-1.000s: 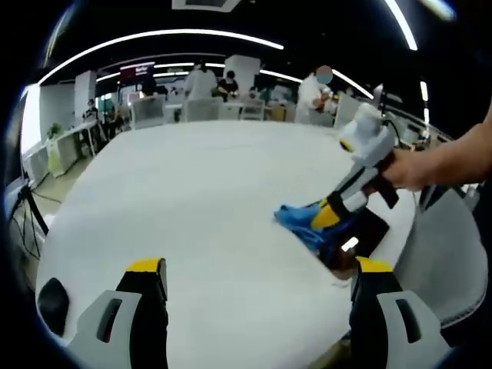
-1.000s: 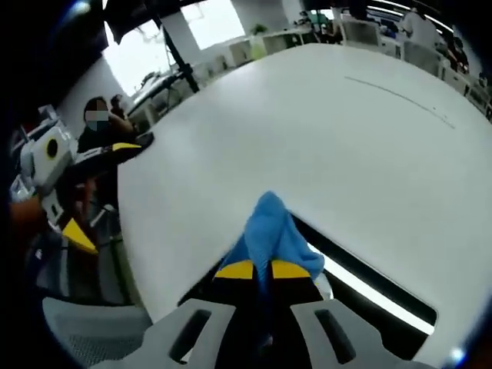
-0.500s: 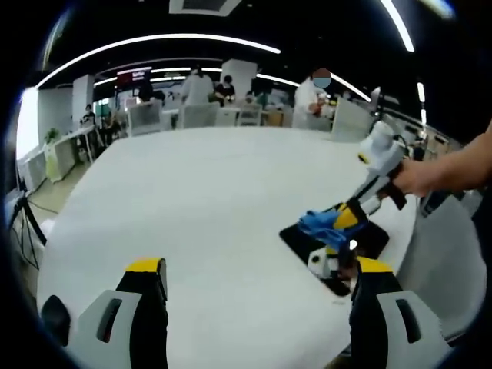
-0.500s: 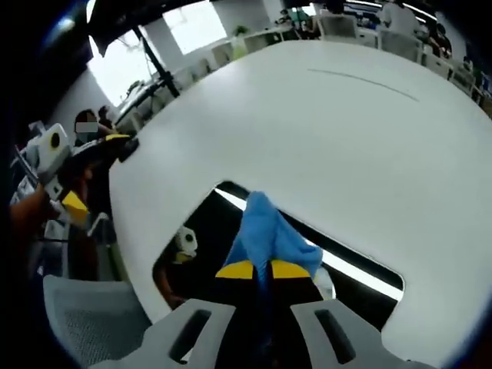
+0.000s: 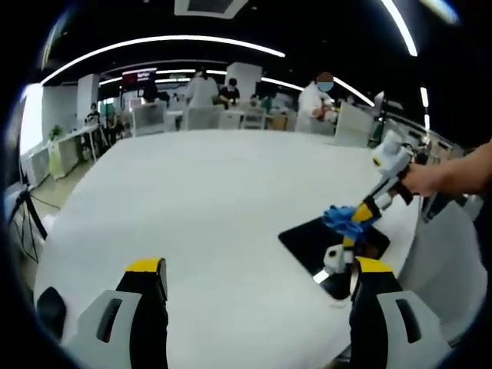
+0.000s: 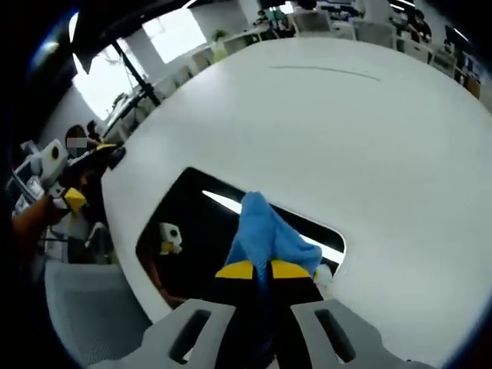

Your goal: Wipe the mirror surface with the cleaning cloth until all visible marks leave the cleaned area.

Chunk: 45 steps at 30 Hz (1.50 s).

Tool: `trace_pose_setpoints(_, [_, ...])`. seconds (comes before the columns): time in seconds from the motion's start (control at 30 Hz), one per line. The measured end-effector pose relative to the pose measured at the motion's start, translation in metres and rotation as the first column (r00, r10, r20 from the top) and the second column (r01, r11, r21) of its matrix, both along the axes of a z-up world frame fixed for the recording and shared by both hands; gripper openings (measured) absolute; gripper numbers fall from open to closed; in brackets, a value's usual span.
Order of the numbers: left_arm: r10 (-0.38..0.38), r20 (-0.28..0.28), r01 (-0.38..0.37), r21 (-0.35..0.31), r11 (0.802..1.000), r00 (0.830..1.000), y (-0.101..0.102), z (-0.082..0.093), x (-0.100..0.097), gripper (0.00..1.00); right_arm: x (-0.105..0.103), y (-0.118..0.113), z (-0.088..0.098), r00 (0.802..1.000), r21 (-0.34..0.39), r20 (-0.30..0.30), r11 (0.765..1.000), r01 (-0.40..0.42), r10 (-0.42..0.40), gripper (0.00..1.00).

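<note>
A dark rectangular mirror [image 5: 327, 246] [image 6: 200, 231] lies flat on the white table near its right edge. My right gripper [image 6: 258, 270] [image 5: 361, 214] is shut on a blue cleaning cloth [image 6: 265, 234] [image 5: 340, 217] and holds it just over the mirror's far part. The glass reflects ceiling light strips and the gripper. My left gripper [image 5: 257, 269] is open over the table's near edge, well to the left of the mirror, nothing between its fingers.
The big white table [image 5: 200, 192] stretches far back. A grey chair [image 5: 453, 261] stands at the right edge beside the mirror. People and desks fill the room behind. A tripod [image 6: 134, 77] stands beyond the table.
The right gripper has drawn the cloth back across the mirror, away from the left gripper, uncovering most of the dark glass. The left gripper has stayed nearly still.
</note>
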<state>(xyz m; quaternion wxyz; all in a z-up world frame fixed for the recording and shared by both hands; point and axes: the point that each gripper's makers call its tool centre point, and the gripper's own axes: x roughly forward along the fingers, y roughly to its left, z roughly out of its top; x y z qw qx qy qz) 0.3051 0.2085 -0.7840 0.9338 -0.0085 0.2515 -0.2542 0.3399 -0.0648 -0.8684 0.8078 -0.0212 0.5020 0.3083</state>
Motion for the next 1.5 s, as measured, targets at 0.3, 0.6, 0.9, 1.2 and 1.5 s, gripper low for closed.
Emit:
trace_pose_setpoints(0.3, [-0.006, -0.012, 0.006, 0.012, 1.000, 1.000, 0.005, 0.000, -0.009, 1.00, -0.007, -0.031, 0.000, 0.999, -0.032, -0.005, 0.999, 0.034, -0.034, 0.00])
trace_pose_setpoints(0.6, [-0.009, 0.014, 0.009, 0.019, 1.000, 1.000, -0.001, 0.004, -0.009, 1.00, -0.009, -0.035, 0.000, 0.999, -0.048, 0.013, 0.998, 0.051, -0.050, 0.00])
trace_pose_setpoints(0.9, [0.001, 0.007, -0.001, 0.017, 1.000, 1.000, 0.001, 0.004, -0.007, 1.00, -0.015, -0.033, -0.002, 0.996, -0.065, 0.048, 0.994, 0.082, -0.079, 0.00])
trace_pose_setpoints(1.2, [-0.021, -0.002, 0.021, 0.020, 1.000, 1.000, -0.006, -0.002, -0.011, 1.00, -0.047, -0.025, -0.001, 0.997, -0.046, 0.020, 0.996, 0.077, -0.076, 0.00])
trace_pose_setpoints(1.5, [-0.028, -0.004, 0.028, 0.019, 0.999, 1.000, -0.007, -0.003, -0.012, 1.00, -0.056, -0.022, -0.001, 0.996, -0.020, -0.006, 0.995, 0.093, -0.093, 0.00])
